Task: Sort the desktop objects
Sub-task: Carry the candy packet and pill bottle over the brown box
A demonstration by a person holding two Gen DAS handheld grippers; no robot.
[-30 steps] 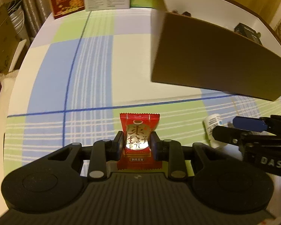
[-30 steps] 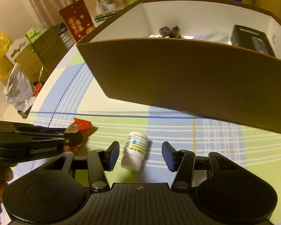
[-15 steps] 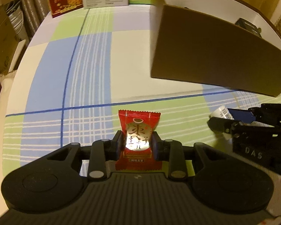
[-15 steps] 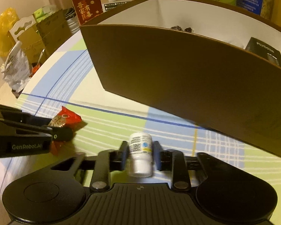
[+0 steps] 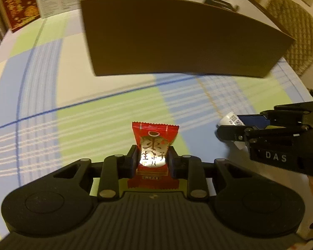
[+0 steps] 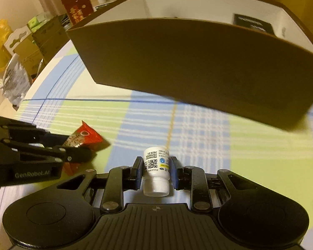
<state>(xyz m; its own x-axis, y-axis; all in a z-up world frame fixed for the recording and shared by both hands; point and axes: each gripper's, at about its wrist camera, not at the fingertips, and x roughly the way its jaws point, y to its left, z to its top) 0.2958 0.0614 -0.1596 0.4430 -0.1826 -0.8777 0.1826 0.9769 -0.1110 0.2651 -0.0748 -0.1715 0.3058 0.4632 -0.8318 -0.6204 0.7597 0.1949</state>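
Checked cloth in blue, green and white covers the tabletop (image 6: pixel 198 129), with cartons and printed boxes crowding its far edge. Largest on it is the brown box (image 6: pixel 198 66), open at the top, white inside, standing just beyond both claws. Its near wall hides most of the interior; over the rim a black carton (image 6: pixel 253 24) shows at the right end, and whatever else lies inside cannot be made out.

Both loads are already gripped, so the step in hand looks like the carry toward the box. The left claw (image 5: pixel 152 160) pinches a red sachet (image 5: pixel 154 145) by its middle, the crimped top standing up past the fingertips. The right claw (image 6: pixel 155 171) is clamped on a white bottle (image 6: pixel 156 166), cap toward the camera, base pointing at the box; its jaws have just been closing onto it. Bottle and sachet both seem clear of the cloth, though the views do not settle that.

Next, each claw probably needs to rise above the near wall, cross it, and only then let go. The sachet is limp and may catch on the rim; the bottle is smooth and round, so it could roll once dropped.
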